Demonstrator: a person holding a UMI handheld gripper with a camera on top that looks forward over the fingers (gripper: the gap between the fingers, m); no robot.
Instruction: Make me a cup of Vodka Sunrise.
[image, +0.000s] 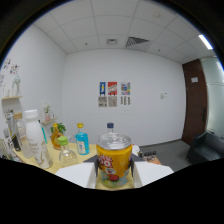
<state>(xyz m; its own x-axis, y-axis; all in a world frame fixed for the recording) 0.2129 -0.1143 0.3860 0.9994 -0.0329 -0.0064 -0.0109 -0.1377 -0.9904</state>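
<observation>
Yellow drink can (114, 161) held up between the fingers of your gripper (114, 175), both pressing its sides, blue bottle (82, 140) and white bottle (35, 142) on the table (52, 162) far left, posters (114, 94) on the far wall.

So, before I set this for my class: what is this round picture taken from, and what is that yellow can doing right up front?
The camera rides on hand-held tongs that a person carries; there is no robot arm. It looks forward along the two fingers, so the wide lens bends the room into a circle. The can, yellow with a silver top, sits between the fingers, which press its sides, so it is held. Beyond it on the table stand a white bottle, a blue bottle, a clear bottle with a green cap and a blue cap just behind the can. Posters hang on the far wall.
</observation>
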